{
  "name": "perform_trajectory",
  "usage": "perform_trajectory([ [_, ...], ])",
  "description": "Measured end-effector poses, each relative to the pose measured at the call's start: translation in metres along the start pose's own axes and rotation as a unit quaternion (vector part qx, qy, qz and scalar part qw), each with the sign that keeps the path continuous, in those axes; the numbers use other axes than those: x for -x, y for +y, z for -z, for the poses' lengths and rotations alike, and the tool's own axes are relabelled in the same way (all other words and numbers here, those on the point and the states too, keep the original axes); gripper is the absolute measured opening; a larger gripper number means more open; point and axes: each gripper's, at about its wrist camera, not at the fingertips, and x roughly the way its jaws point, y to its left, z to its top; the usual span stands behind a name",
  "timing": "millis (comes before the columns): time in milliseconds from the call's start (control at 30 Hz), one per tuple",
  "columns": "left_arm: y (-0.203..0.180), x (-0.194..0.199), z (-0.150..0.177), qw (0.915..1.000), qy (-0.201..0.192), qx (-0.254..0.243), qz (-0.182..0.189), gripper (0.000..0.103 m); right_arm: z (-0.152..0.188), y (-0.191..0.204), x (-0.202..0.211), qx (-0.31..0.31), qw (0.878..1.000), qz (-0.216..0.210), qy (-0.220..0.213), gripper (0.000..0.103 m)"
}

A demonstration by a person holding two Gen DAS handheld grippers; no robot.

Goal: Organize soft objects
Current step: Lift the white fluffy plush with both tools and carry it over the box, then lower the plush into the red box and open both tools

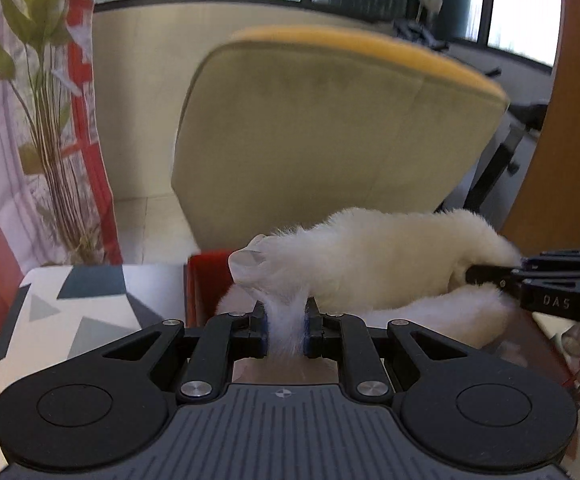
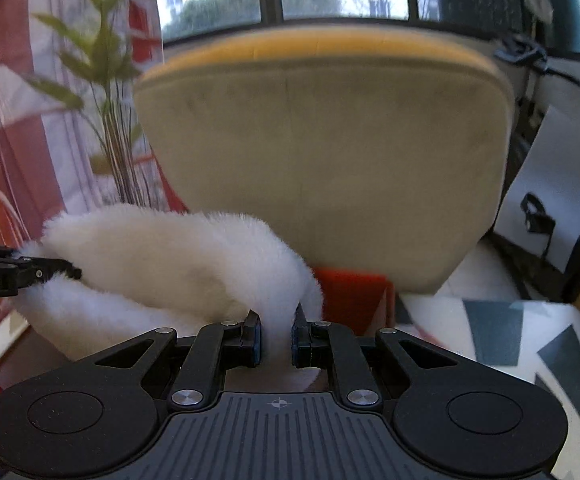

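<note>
Where the white fluffy piece [image 1: 370, 256] sags between the grippers, its underside is hidden. Its long axis runs left to right. The left gripper [image 1: 285, 326] clenches its left end and the right gripper [image 2: 276, 336] its right.

Showing: one white furry piece [image 1: 374, 256], two grippers — left gripper [image 1: 285, 326], right gripper [image 2: 276, 338] — one chair [image 2: 330, 160], one plant [image 2: 101, 80].

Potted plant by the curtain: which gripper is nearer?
Left. The left gripper clamps the white fur on the side toward the plant; the right gripper clamps its far end.
</note>
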Motion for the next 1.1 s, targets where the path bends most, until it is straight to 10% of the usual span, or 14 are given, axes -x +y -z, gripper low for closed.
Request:
perform_trajectory([
  [400, -0.002, -0.031, 0.005, 0.9988, 0.041, -0.027, -0.006, 0.022, 0.008, 0.008, -0.032, 0.003, 0.997, 0.038, 0.061, 0.013],
  [600, -0.001, -0.023, 0.001, 0.9995, 0.016, -0.026, -0.001, 0.063, 0.007, 0.001, -0.035, -0.017, 0.996, 0.051, 0.07, 0.018],
  [1100, -0.005, 0.02, -0.007, 0.9991, -0.04, -0.011, -0.01, 0.103, 0.007, 0.003, 0.019, -0.051, 0.996, 0.066, 0.009, 0.089],
])
